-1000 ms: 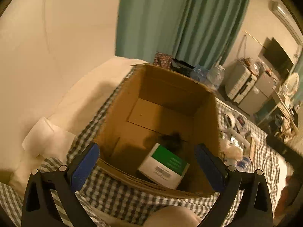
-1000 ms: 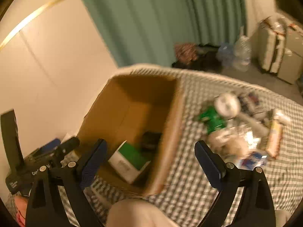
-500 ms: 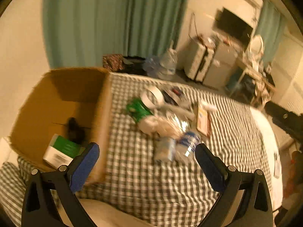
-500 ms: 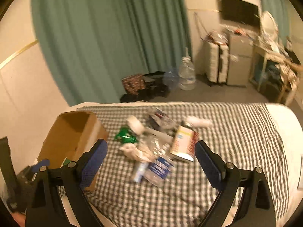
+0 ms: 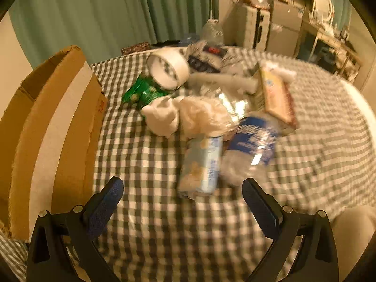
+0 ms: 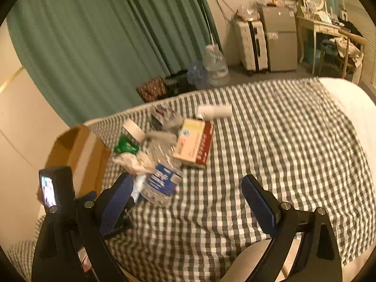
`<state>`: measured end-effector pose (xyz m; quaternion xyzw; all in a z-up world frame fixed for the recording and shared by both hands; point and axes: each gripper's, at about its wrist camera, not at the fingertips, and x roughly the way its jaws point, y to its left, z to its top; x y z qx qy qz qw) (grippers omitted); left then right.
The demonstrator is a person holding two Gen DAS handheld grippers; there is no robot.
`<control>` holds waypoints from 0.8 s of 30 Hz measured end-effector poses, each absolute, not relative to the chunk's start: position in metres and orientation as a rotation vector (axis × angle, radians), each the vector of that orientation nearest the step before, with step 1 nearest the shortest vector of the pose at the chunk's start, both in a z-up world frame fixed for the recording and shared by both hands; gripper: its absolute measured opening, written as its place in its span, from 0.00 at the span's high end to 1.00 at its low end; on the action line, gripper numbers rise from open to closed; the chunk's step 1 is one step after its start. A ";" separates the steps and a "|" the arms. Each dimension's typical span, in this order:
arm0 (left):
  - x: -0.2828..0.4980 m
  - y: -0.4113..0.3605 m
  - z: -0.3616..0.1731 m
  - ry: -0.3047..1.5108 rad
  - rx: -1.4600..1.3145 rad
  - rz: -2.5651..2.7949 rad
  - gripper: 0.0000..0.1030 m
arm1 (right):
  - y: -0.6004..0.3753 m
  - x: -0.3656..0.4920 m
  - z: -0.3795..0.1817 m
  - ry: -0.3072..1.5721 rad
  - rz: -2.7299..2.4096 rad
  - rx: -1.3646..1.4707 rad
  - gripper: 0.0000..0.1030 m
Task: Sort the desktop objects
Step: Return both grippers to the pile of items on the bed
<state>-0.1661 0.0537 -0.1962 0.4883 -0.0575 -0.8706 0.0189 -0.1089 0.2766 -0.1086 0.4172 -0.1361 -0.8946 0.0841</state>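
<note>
Between picks, reaching for the next item. Left gripper (image 5: 182,196) spread wide and empty, just short of the pale blue can (image 5: 202,164) at the near edge of the pile. Right gripper (image 6: 185,195) likewise spread, empty. Cardboard box (image 5: 54,127) at left. Next: close in, straddle the can, pinch.

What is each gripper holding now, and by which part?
Nothing. The left gripper and the right gripper are both open and empty above the checked cloth.

one cardboard box (image 5: 58,127) at left, one tape roll (image 5: 168,70), one green packet (image 5: 143,91), two crushed bottles (image 5: 249,145) (blurred), one flat carton (image 6: 193,144), two jugs (image 6: 215,67) far
</note>
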 end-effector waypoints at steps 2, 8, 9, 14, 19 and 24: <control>-0.172 0.049 -0.206 -0.167 1.538 -2.682 0.00 | 0.276 -0.114 -0.118 -0.410 -2.647 1.275 0.09; -0.190 0.040 -0.234 -0.138 1.607 -2.620 0.00 | 0.277 -0.140 -0.148 -0.445 -2.630 1.363 0.09; -0.193 0.038 -0.237 -0.121 1.620 -2.611 0.00 | 0.277 -0.145 -0.152 -0.469 -2.625 1.375 0.09; -0.204 0.033 -0.247 -0.112 1.594 -2.609 0.00 | 0.267 -0.165 -0.168 -0.446 -2.619 1.419 0.09; -0.207 0.036 -0.246 -0.074 1.613 -2.694 0.41 | 0.256 -0.200 -0.181 -0.479 -2.595 1.453 0.09; -0.202 0.041 -0.249 -0.117 1.625 -2.722 0.80 | 0.245 -0.237 -0.201 -0.515 -2.561 1.520 0.09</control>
